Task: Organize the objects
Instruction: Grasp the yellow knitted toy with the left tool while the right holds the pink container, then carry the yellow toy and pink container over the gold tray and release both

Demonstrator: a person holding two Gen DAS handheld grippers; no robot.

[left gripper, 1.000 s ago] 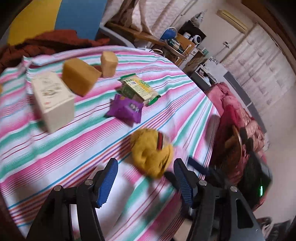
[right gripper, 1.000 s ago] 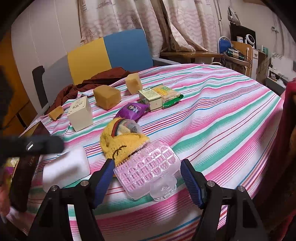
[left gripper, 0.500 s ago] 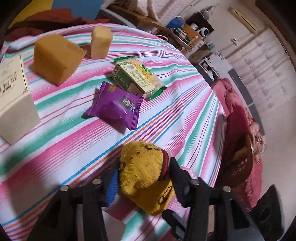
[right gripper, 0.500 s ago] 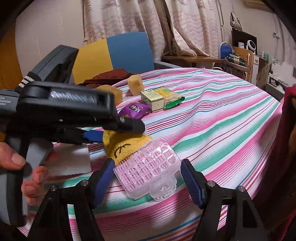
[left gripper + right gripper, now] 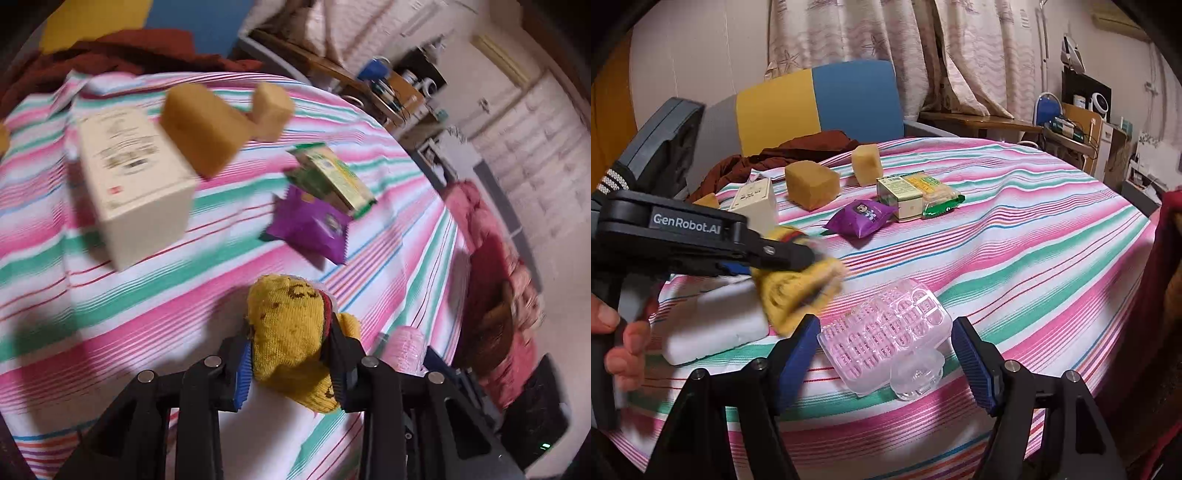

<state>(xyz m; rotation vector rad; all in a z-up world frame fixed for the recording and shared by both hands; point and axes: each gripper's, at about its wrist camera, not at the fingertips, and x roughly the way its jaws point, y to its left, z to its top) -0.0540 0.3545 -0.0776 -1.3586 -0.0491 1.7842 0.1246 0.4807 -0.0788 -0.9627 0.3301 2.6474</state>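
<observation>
Left gripper [image 5: 291, 363]: fingers have just closed and now pinch the yellow knit sock [image 5: 288, 332] from both sides; it bulges up between the blue pads, its loose end drooping below them. In the right wrist view the sock [image 5: 798, 291] hangs blurred from the left gripper [image 5: 798, 258], above the near left part of the counter [image 5: 1034, 236] and over the edge of a white foam block [image 5: 713, 325]; whether its lowest fold touches the block I cannot tell. Right gripper [image 5: 886, 358]: fingers spread, straddling the pink perforated plastic case [image 5: 886, 332] without pressing on it; the case lies flat on the striped cloth near the front edge. Remaining items sit scattered further back: purple snack packet [image 5: 860, 218], green carton [image 5: 901, 195] touching a yellow-green wrapped pack [image 5: 934, 195], two tan sponge blocks [image 5: 812, 184] [image 5: 866, 164], a cream printed box [image 5: 755, 206]. No bin, tray or sorted group is visible in either view, so a destination cannot be named. Judgement: task is early. One item is gripped and none is visibly placed. Left to do: carry and set down the sock, take up the pink case, then deal with the back cluster. Risk: the sock is soft and may sag or slip from the pinch.
</observation>
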